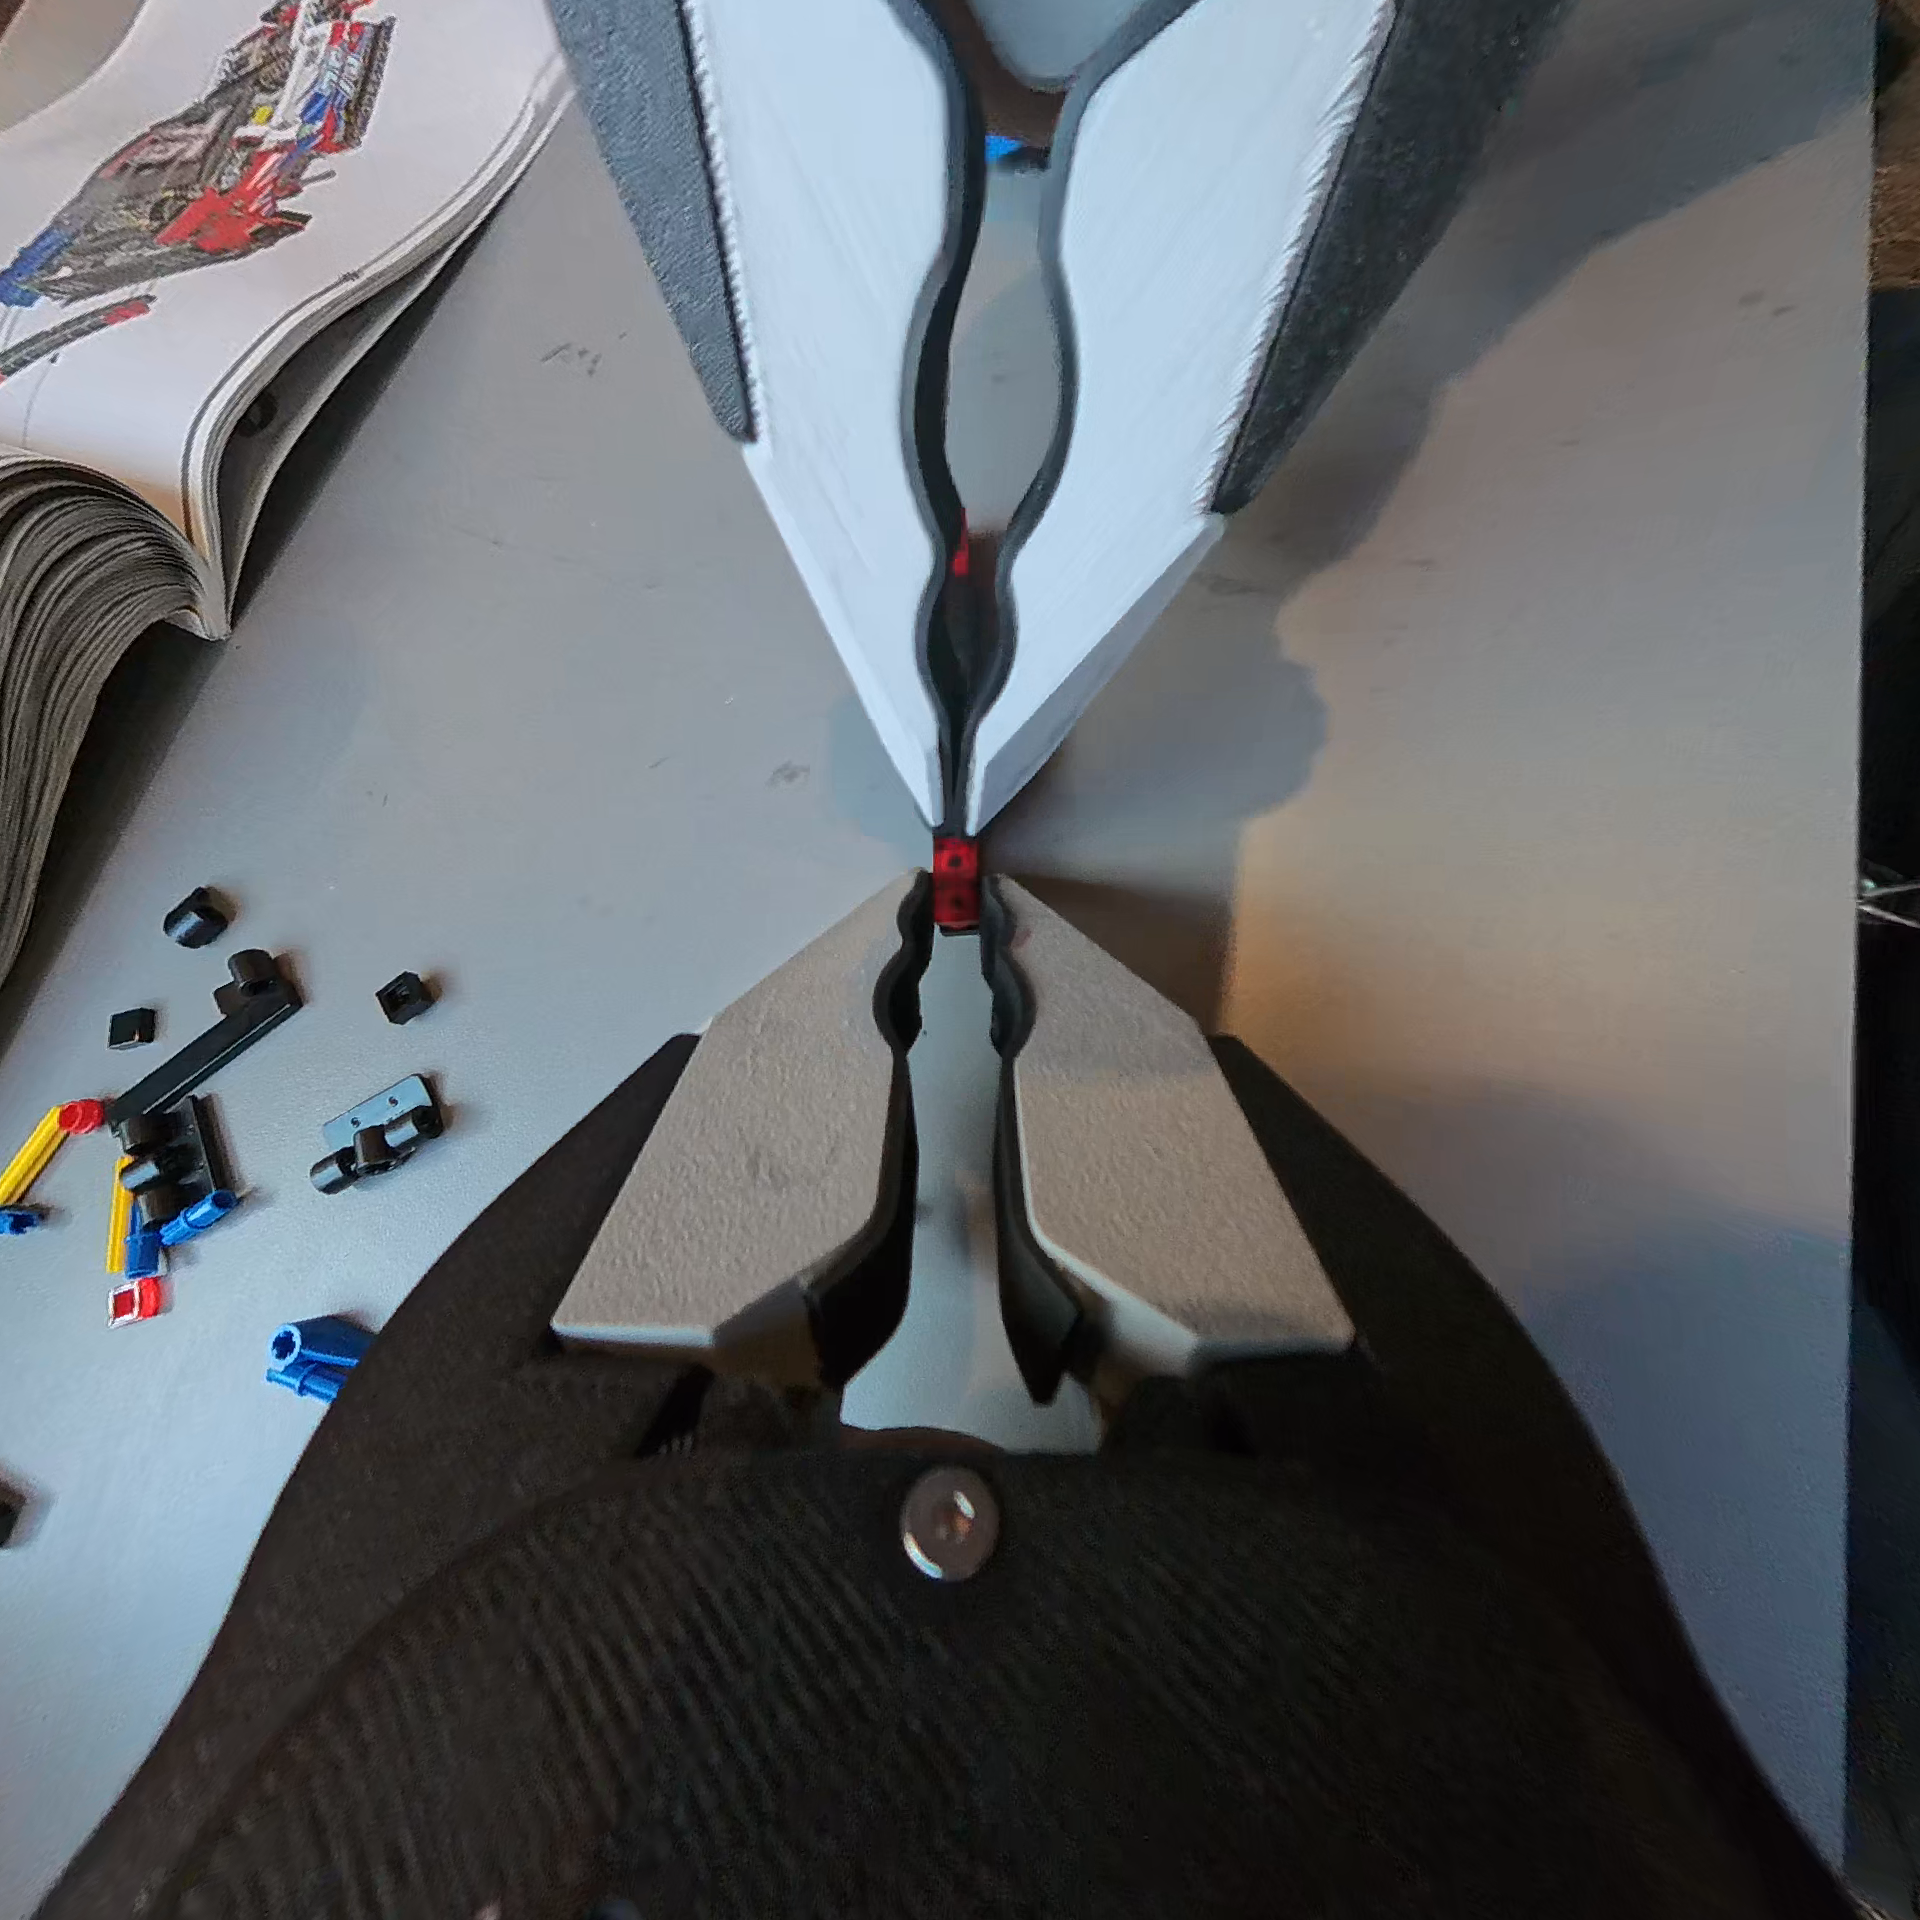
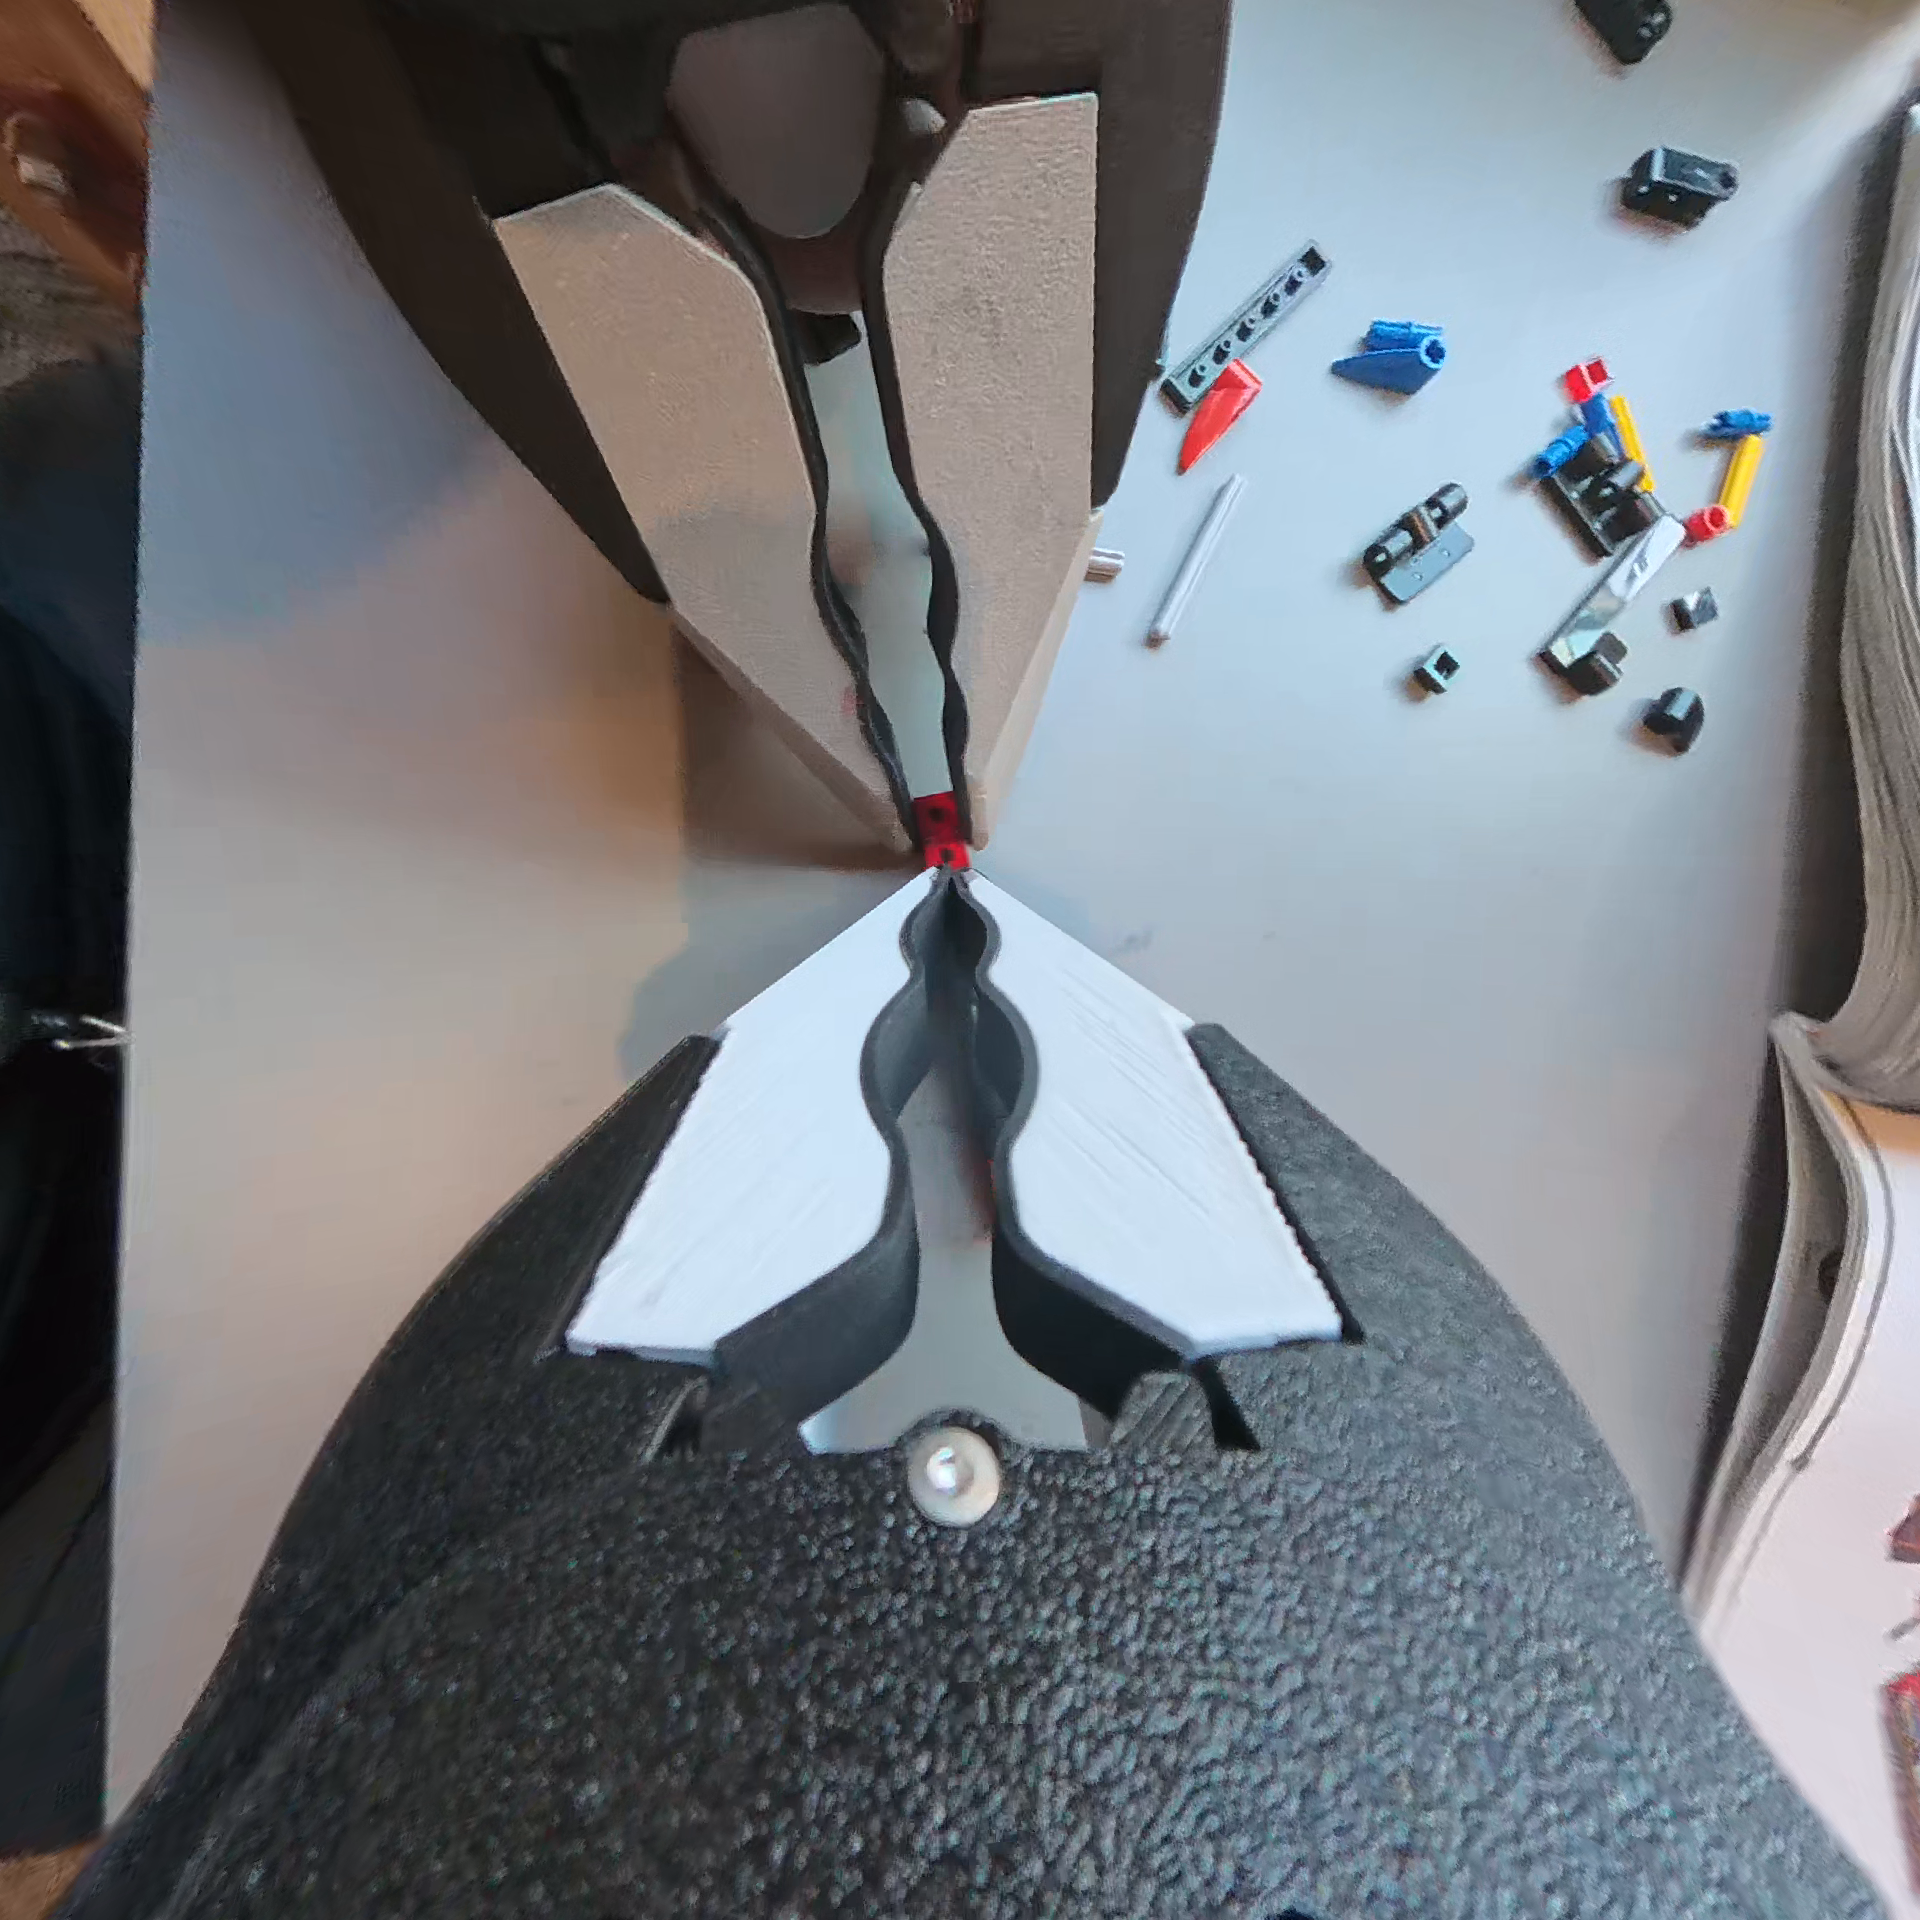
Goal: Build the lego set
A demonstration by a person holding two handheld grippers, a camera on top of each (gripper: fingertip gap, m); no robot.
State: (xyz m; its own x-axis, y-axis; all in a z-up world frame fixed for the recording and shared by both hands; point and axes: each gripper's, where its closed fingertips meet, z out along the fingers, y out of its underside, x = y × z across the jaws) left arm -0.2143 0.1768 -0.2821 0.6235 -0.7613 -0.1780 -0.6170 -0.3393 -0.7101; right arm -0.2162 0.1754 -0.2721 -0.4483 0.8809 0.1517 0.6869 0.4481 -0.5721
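The two grippers are presented tip to tip above the grey counter [image 1: 1455,831], with a small red lego piece [image 1: 956,883] bridging the gap between them. The left gripper [image 1: 957,902], with grey fingers, is closed on the near end of the red piece; the right gripper [image 2: 948,881], with white fingers, is drawn almost fully together at its tips, which meet the far end of the piece, though whether that end is actually pinched or merely touched cannot be told. In the right wrist view the red piece [image 2: 943,831] is seen as two small holed blocks in line, seated mostly between the left gripper's tips. Its long axis is judged to run along the line joining the two grippers, so any pressing or pulling would act along that axis; both grippers are equally near. Well apart from this, towards the instruction booklet [image 1: 260,208], loose parts [image 2: 1600,488] are scattered on the counter: counted in the right wrist view, roughly nine black pieces, four or five blue, two yellow rods, three red pieces, one pale grey rod and one long dark plate with holes. One booklet is counted, lying open.
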